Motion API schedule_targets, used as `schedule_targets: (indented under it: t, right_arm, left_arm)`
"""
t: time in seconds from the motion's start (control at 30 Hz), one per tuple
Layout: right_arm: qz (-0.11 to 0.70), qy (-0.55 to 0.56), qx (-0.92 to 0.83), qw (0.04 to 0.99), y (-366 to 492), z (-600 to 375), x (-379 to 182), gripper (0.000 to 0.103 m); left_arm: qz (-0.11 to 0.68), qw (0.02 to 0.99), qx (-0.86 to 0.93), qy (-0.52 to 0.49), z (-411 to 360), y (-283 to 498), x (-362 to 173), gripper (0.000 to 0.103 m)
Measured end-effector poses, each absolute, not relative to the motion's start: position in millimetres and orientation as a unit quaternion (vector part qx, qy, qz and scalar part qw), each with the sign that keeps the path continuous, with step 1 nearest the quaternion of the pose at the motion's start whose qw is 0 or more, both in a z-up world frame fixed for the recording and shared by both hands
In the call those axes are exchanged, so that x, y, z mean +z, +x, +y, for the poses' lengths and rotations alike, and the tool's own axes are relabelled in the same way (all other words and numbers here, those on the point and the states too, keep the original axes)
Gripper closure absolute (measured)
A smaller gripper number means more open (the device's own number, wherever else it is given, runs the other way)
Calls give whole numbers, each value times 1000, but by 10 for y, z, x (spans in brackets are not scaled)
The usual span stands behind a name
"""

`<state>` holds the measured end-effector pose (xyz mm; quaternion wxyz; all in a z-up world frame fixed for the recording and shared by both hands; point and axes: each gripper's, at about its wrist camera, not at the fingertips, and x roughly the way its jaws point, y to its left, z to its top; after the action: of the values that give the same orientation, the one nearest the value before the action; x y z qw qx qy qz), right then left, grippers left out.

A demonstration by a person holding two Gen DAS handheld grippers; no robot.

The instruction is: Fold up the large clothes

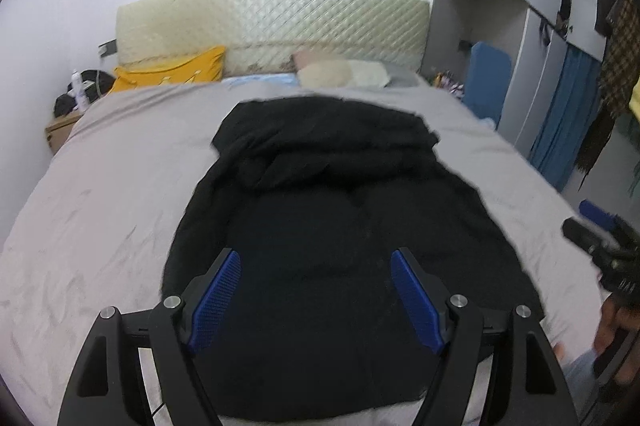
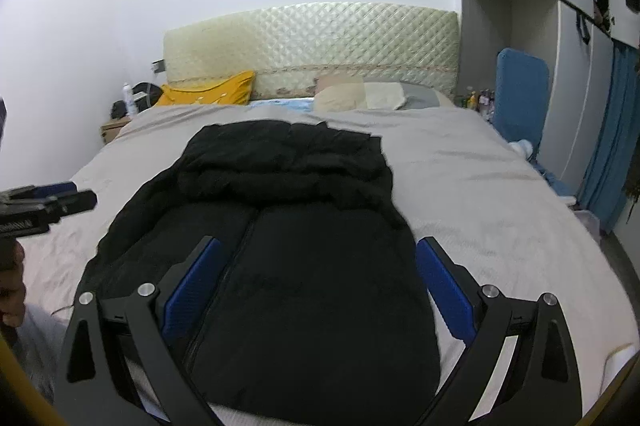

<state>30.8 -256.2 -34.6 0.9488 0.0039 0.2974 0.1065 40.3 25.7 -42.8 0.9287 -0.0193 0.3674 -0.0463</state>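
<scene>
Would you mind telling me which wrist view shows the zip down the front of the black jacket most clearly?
The right wrist view: the zip runs as a distinct line down the black jacket, between the open fingers. In the left wrist view the jacket is a dark, blurred mass and its zip cannot be made out.

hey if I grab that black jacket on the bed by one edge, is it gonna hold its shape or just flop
Likely flop: the black jacket lies in soft rumpled folds at its far end, so a lifted edge should drape. It looks puffy, so probably bulky yet fairly light. On the smooth grey bedsheet it may slide and bunch when pushed.
</scene>
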Motion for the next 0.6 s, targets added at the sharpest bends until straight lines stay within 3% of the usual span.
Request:
schedule_targets:
  t: [0.4, 0.6]
  right_arm:
    - [339, -24, 85, 936, 336, -2731, -852, 5]
    - [362, -7, 76, 929, 475, -3007, -961, 0]
  left_arm:
    - [389, 918, -29, -67, 764, 202, -861, 26]
    - [415, 904, -33, -97, 884, 296, -1025, 26]
